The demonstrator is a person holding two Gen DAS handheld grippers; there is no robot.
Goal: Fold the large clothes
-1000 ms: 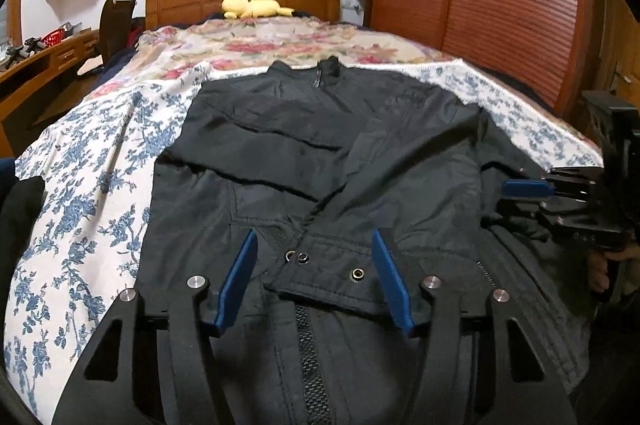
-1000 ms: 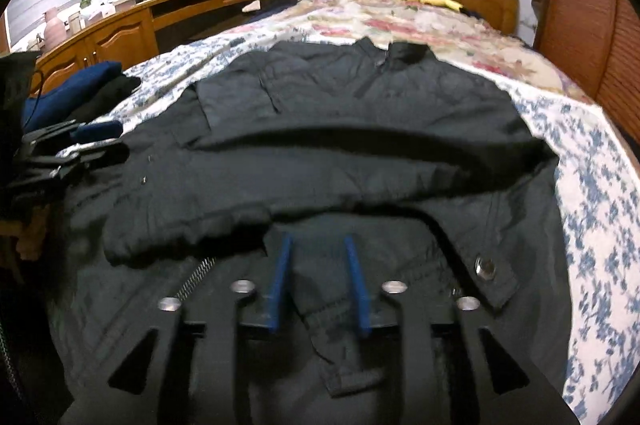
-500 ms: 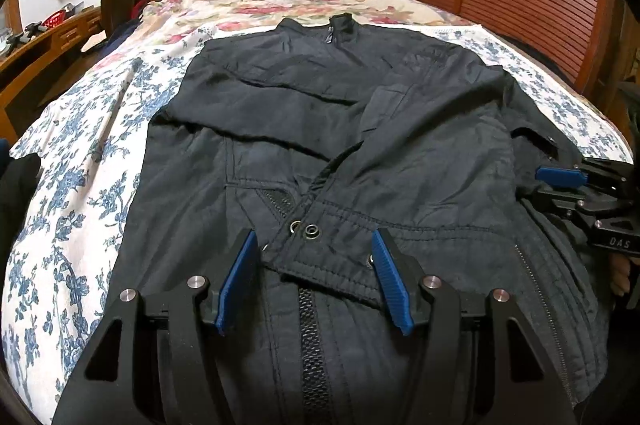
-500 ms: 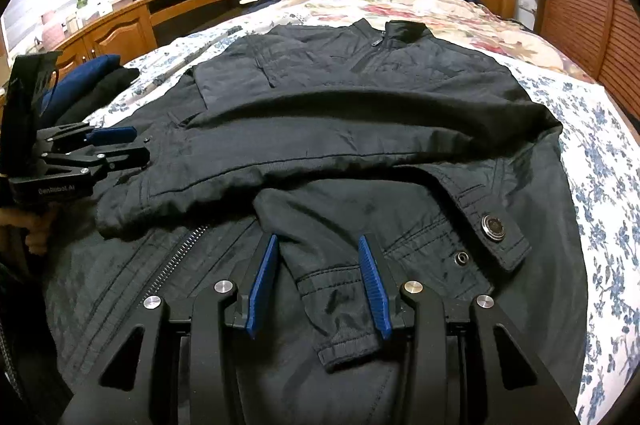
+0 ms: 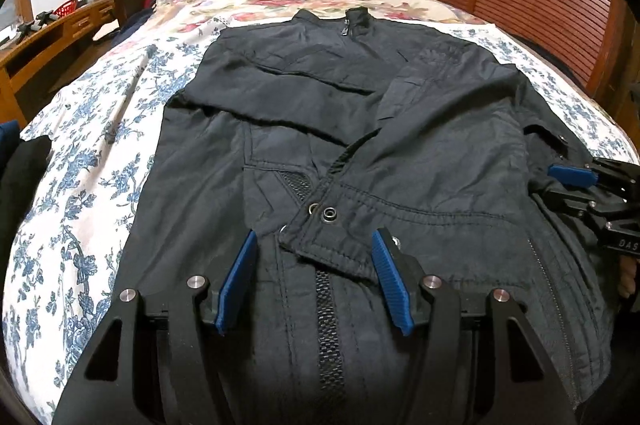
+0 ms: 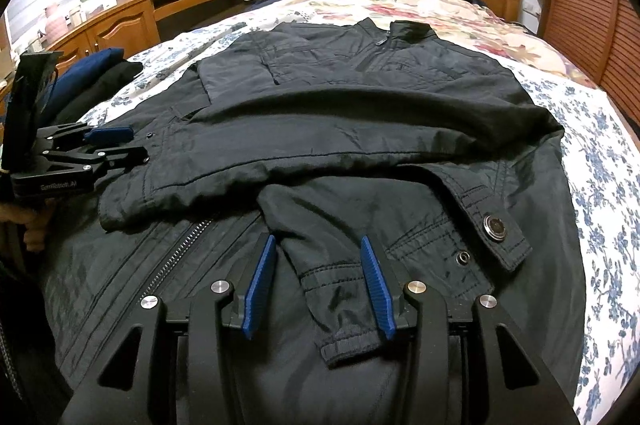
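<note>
Right gripper [image 6: 318, 285]: my jaws have just been opening, now moderately wide; the sleeve cuff [image 6: 344, 317] lies between them, released. Left gripper [image 5: 316, 281]: jaws wide, straddling the other cuff [image 5: 332, 249], no grip. Jacket [image 5: 400, 145] lies on the bed [image 5: 80, 161], both sleeves folded in. Next, probably the hem fold. No containers seen.

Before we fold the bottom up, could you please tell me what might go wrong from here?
1. The two sleeves lie loosely crossed over the black zip-up jacket; lifting the hem could slide them out.
2. The right claw straddles the elastic sleeve cuff, so closing might grab only the cuff.
3. The left claw may catch the snap-button tab.
</note>
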